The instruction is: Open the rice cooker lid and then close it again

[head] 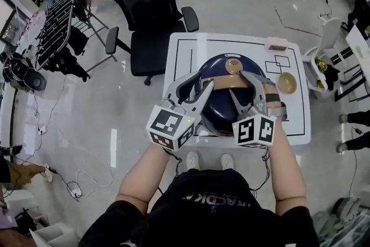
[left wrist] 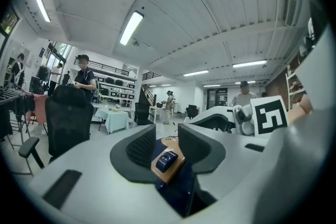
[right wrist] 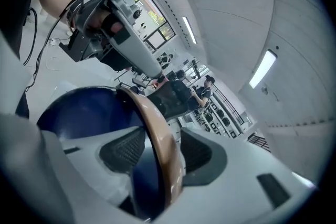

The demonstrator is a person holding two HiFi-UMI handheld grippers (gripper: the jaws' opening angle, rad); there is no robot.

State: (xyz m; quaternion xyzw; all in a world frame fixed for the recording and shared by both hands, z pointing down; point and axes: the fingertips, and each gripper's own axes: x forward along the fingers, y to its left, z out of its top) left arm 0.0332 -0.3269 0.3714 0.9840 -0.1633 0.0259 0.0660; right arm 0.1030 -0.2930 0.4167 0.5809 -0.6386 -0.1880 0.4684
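The dark blue, dome-shaped rice cooker (head: 222,113) stands on the white square surface (head: 185,49) with its lid (head: 215,65) down. By my reading nothing is done yet: the lift and the closing are both left.

The head view shows the layout, with both tools at the broad tan plastic handle band (head: 228,81) and a small tan bowl (head: 287,83) off to one side. It cannot show contact.

The left hand-held gripper (left wrist: 161,140) is clenched on a tan end piece with a small blue button (left wrist: 168,161), which is hidden from above. The right hand-held gripper (right wrist: 157,150) straddles the band, which fills the gap. It seems to be grasping it, though the distorted view leaves the nearer pad's contact uncertain.
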